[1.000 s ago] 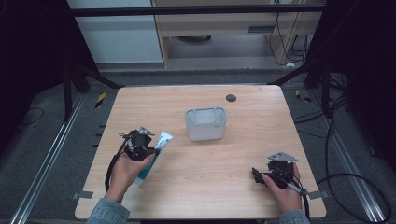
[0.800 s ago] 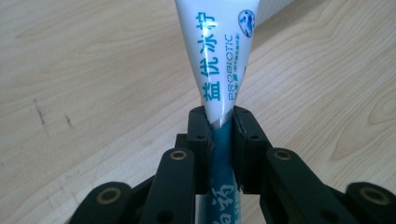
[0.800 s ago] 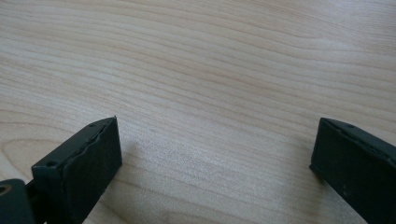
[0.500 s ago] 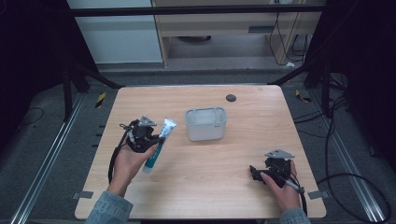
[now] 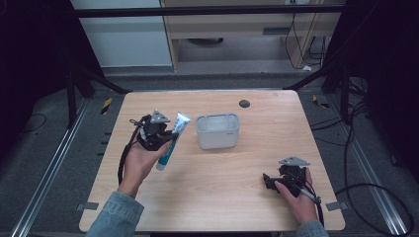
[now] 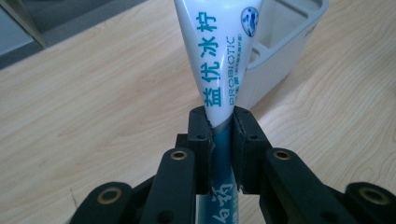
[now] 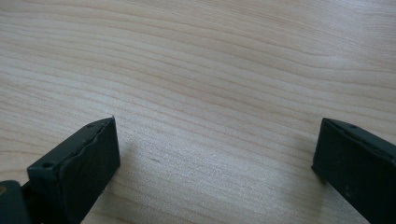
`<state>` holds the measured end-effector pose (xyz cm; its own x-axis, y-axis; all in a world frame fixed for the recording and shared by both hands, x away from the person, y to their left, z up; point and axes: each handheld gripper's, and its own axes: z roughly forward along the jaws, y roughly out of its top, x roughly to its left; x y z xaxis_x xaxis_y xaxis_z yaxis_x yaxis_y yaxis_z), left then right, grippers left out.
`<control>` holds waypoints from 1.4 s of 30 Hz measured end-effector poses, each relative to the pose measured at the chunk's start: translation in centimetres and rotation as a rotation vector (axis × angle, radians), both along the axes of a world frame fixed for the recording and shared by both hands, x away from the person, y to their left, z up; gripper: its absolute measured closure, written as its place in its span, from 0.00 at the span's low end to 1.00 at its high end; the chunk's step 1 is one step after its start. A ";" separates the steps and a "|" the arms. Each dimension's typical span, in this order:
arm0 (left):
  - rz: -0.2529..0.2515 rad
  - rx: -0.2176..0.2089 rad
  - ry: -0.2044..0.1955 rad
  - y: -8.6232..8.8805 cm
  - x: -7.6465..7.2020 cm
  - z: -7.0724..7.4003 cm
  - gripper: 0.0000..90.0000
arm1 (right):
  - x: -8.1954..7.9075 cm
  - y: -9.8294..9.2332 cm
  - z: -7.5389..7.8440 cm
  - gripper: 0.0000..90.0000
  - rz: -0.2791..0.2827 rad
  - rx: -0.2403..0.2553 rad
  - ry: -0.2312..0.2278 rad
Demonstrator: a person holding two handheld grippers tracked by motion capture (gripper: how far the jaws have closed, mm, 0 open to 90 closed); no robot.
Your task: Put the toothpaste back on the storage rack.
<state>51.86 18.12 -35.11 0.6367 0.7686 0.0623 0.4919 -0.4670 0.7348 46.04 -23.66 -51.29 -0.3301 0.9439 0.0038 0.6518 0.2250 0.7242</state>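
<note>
We see our left gripper (image 5: 165,139) clamped on a toothpaste tube (image 5: 172,139) left of the white container (image 5: 218,131), while our right gripper (image 5: 268,180), gaping, rests near right.

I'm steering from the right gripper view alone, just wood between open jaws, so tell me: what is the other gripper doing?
Observer: The left gripper is shut on a toothpaste tube, held off the table.
Operator: Where do the jaws pinch it?
Observer: At its narrow middle, in the left gripper view; the wide flat end points away.
Operator: Anything near it?
Observer: A white container stands open-topped just beyond the tube.
</note>
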 end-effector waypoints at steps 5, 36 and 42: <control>-0.003 -0.007 -0.019 -0.3 0.2 0.6 0.88 | 0.1 0.0 0.0 0.01 -0.003 -0.005 -0.001; -0.042 -0.065 -0.145 -2.7 1.3 7.7 0.88 | -0.4 0.1 0.0 0.00 -0.008 -0.005 -0.001; -0.037 -0.064 -0.160 -3.4 1.4 8.1 0.88 | -0.4 0.1 0.0 0.00 -0.008 -0.004 0.000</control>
